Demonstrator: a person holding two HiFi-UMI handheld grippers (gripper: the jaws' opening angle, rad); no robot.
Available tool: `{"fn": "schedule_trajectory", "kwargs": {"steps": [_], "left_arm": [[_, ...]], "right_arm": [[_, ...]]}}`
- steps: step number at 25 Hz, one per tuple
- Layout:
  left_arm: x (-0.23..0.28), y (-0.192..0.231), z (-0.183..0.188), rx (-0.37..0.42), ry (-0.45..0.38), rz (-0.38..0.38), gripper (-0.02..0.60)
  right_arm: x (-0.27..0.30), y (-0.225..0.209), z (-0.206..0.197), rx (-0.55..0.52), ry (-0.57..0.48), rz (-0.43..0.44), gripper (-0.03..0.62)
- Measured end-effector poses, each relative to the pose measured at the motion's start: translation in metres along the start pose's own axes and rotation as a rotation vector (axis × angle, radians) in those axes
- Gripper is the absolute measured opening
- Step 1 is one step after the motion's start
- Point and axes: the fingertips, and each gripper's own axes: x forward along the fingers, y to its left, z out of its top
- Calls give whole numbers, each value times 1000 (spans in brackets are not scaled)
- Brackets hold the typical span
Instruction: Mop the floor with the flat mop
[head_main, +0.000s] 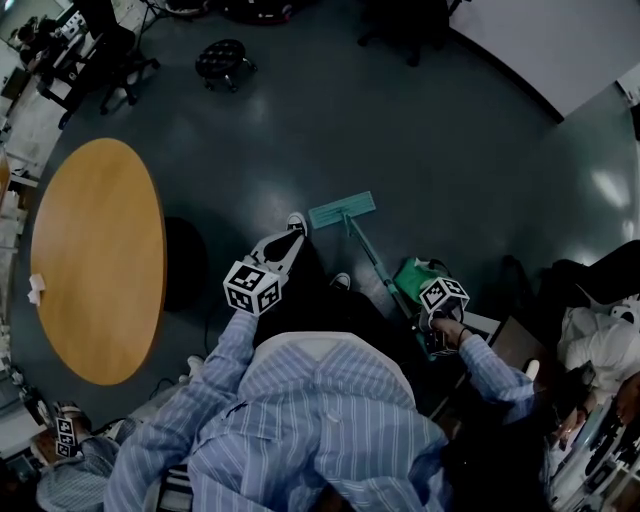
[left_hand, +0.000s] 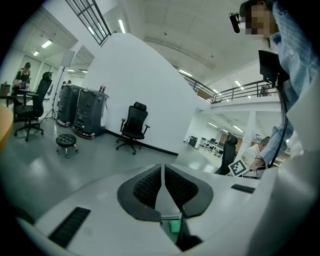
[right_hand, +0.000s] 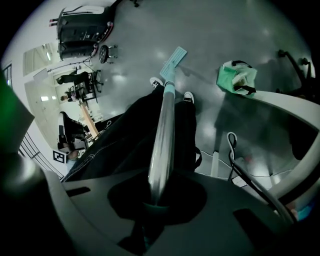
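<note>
The flat mop's teal head (head_main: 342, 210) lies on the dark grey floor just ahead of my shoes. Its metal handle (head_main: 372, 262) slants back to my right gripper (head_main: 436, 318), which is shut on it. In the right gripper view the handle (right_hand: 163, 135) runs from between the jaws down to the mop head (right_hand: 173, 59). My left gripper (head_main: 291, 240) is held out in front of my body, away from the mop. Its ribbed pads (left_hand: 149, 184) stand together with nothing between them.
A round wooden table (head_main: 95, 260) fills the left side. A black stool (head_main: 222, 60) and an office chair (head_main: 110, 60) stand farther off. A green bag (head_main: 413, 274) sits on the floor by the handle. A person (head_main: 600, 340) sits at the right, near cables (right_hand: 231, 150).
</note>
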Motion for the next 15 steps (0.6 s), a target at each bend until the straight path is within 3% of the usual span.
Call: {"fn": "schedule_trajectory", "kwargs": {"steps": [15], "left_arm": [[-7, 6, -3, 1, -5, -1, 21]], "right_arm": [[2, 10, -1, -5, 9, 8, 37]]}}
